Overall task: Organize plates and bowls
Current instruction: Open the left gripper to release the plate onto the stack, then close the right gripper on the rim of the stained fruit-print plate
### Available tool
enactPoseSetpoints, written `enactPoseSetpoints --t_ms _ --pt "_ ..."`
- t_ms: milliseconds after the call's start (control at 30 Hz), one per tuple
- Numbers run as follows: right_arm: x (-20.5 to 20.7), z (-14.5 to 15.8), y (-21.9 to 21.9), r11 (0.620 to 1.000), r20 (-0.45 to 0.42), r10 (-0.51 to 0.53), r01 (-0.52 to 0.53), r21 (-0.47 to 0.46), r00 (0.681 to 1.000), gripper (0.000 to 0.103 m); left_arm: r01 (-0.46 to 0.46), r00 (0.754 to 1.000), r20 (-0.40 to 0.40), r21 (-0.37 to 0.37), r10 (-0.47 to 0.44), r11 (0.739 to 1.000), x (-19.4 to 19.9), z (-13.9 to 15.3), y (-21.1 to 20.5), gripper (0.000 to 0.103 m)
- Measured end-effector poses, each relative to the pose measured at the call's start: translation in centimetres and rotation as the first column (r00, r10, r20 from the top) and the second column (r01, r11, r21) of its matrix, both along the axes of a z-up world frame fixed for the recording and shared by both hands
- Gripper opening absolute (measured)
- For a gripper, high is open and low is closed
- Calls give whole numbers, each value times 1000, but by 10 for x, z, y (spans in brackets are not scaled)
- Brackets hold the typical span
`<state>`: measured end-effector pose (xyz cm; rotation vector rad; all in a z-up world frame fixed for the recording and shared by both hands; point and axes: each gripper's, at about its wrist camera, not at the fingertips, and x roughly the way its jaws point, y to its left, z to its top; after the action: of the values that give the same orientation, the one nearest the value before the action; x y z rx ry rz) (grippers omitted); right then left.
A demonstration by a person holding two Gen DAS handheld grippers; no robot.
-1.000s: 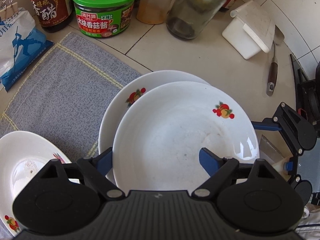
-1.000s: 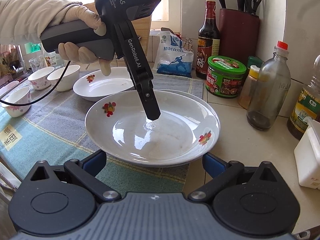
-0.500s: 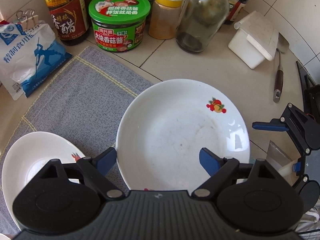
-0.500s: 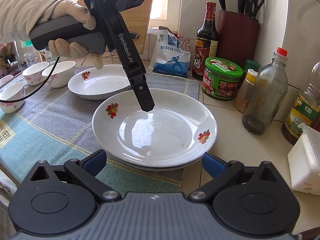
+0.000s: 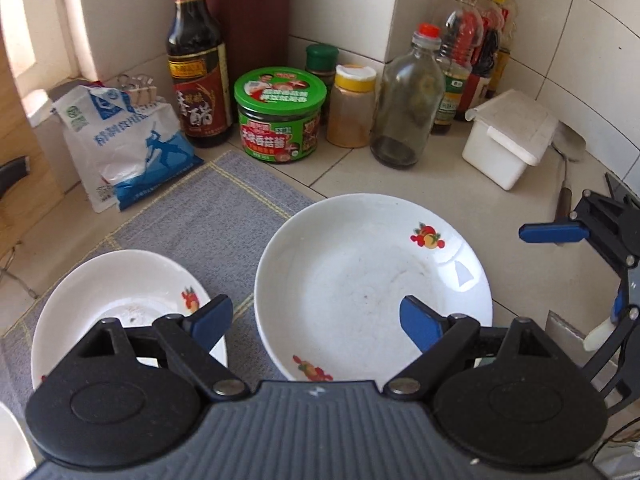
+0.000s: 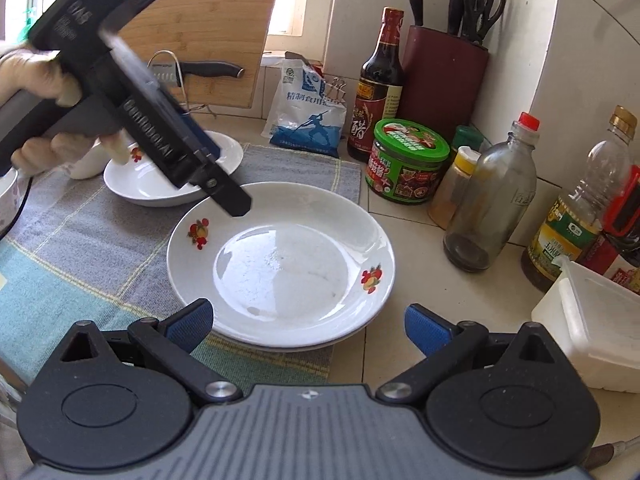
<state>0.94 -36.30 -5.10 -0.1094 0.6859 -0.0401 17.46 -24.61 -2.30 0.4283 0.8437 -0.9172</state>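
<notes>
Two white plates with fruit prints lie stacked (image 6: 280,264) on the counter by the grey mat's edge; the top plate shows in the left wrist view (image 5: 372,276). A third white plate (image 5: 120,296) sits on the mat to the left and shows in the right wrist view (image 6: 160,188). My left gripper (image 5: 316,324) is open and empty, raised above the stack's near rim. My right gripper (image 6: 308,326) is open and empty just in front of the stack. Small white bowls (image 6: 86,162) stand far left, partly hidden by the left gripper.
Against the tiled wall stand a vinegar bottle (image 5: 198,80), a green-lidded jar (image 5: 280,114), a spice jar (image 5: 352,106), a glass bottle (image 5: 408,96) and a white lidded box (image 5: 508,138). A salt bag (image 5: 124,148) leans at the left. A knife block (image 6: 440,72) stands in the corner.
My left gripper let the top plate down onto the lower plate, then lifted and drew back to the left. My right gripper backed away slightly.
</notes>
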Motion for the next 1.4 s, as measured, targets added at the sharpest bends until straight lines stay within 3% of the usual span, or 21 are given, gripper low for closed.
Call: enactPoseSetpoints --t_ms 167,333,467,667,767,1000,1267,1400 --pt "11 10 0 1000 27 -20 19 13 999 103 -142 986 80 -39 145 989 -21 -12 40 92" --pt "32 12 7 998 30 12 -14 69 999 103 -345 929 134 -23 345 938 -34 -34 76 92" --pt "54 12 20 994 14 57 -58 96 998 103 -457 880 134 -18 456 889 -28 -50 95 92" --pt "82 10 40 981 -27 144 -139 132 989 103 -505 855 125 -15 503 863 -16 -72 111 93" --pt "96 8 50 972 -60 208 -199 127 976 103 -516 851 92 -44 518 856 -10 -79 115 103" --pt "137 8 62 941 -114 324 -307 139 939 103 -496 860 98 -65 500 866 3 -81 109 103" --pt "206 15 62 865 -174 501 -493 91 847 103 -516 843 118 -95 524 851 7 -84 105 103" --pt "246 14 61 818 -203 576 -559 137 792 103 -539 828 121 -101 548 836 7 -84 103 103"
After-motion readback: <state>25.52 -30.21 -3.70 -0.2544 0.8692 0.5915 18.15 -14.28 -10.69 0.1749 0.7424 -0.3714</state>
